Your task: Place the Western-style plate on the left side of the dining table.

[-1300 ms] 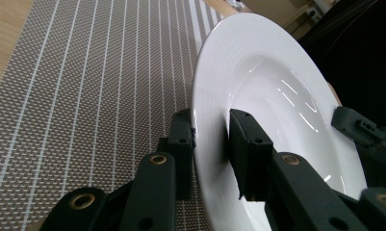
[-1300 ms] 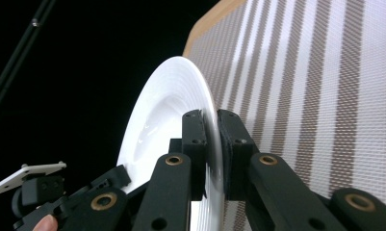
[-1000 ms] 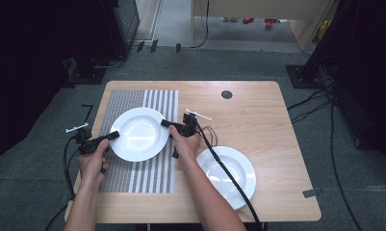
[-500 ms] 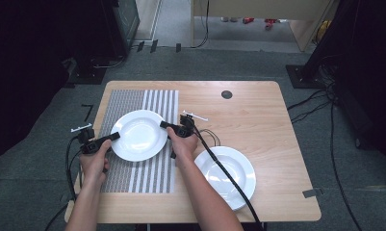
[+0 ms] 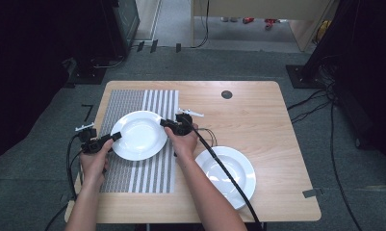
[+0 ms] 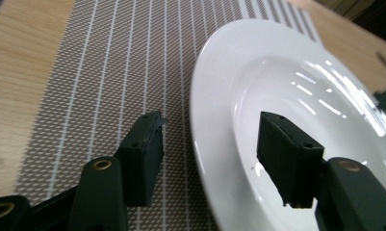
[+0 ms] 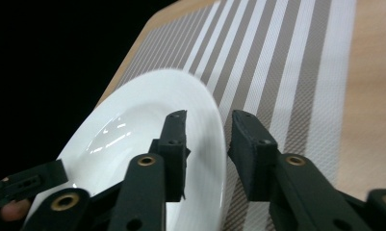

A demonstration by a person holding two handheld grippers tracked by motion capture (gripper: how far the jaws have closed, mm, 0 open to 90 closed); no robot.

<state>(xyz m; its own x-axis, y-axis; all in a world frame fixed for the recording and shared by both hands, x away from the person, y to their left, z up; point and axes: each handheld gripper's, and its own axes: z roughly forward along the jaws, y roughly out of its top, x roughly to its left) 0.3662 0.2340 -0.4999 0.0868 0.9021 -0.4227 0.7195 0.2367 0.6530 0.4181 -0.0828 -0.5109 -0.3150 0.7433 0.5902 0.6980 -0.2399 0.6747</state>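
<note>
The left tool straddles the near-left rim of the glossy white plate, its jaws having just opened and standing clear of the rim. The plate lies on the woven striped mat toward the tabletop's left edge. The right tool, also just loosened, brackets the opposite rim without pressing. Judged: the plate is set down and released; next, both tools draw outward. A second round white plate sits near the front-right corner on smooth pale wood.

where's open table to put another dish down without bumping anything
Bare wood lies on the far right of the wooden table, between the small dark round hole and the white plate on bare wood. It is crowded around the white plate on the striped grey placemat, flanked by both grippers.
</note>
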